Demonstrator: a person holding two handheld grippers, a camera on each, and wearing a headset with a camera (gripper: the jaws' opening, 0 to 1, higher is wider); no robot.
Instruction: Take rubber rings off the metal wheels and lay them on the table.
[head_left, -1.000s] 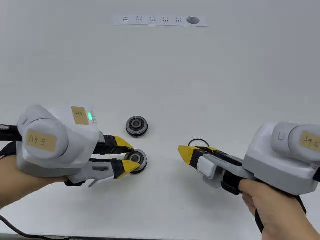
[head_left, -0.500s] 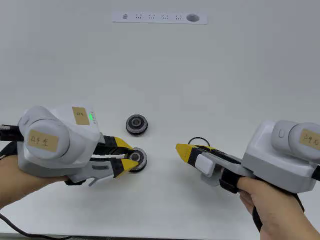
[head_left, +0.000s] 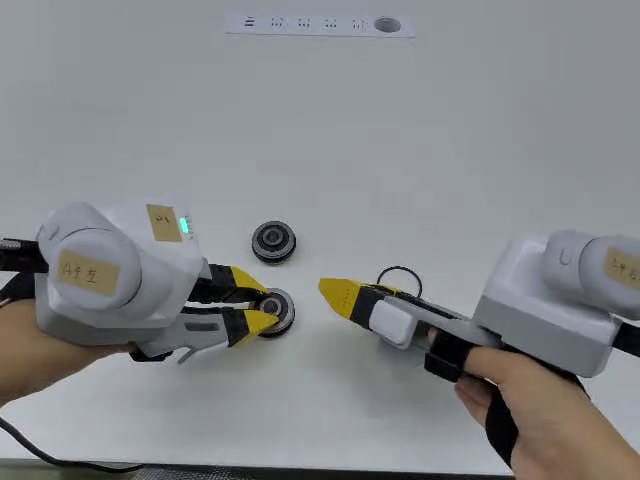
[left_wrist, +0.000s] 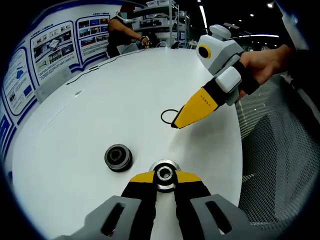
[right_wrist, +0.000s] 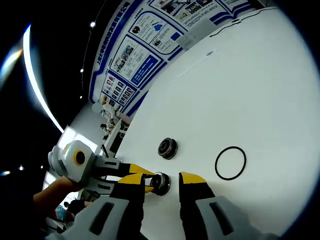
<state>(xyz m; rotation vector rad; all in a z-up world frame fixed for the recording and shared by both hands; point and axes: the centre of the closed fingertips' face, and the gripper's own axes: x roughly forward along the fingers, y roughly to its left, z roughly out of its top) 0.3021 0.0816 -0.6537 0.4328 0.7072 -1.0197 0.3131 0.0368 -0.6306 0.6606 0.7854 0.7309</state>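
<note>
A metal wheel (head_left: 276, 310) with a dark rubber rim lies on the white table, and my left gripper (head_left: 265, 306) is shut on it from the left. In the left gripper view that wheel (left_wrist: 165, 172) sits between the yellow tips. A second wheel (head_left: 273, 241) lies just behind it, also with a dark rim. One loose black rubber ring (head_left: 400, 278) lies flat to the right. My right gripper (head_left: 335, 292) points at the held wheel from the right, a short way off. In the right gripper view its jaws stand open with the wheel (right_wrist: 161, 183) seen between them.
The white table (head_left: 420, 160) stretches far back, with a white power strip (head_left: 318, 24) at its far edge. In the left gripper view the table's edge and a mesh floor (left_wrist: 270, 150) lie to the right. Posters and shelves stand in the background.
My right gripper has moved left, closer to the held wheel, passing in front of the loose ring. The left gripper and both wheels have stayed in place.
</note>
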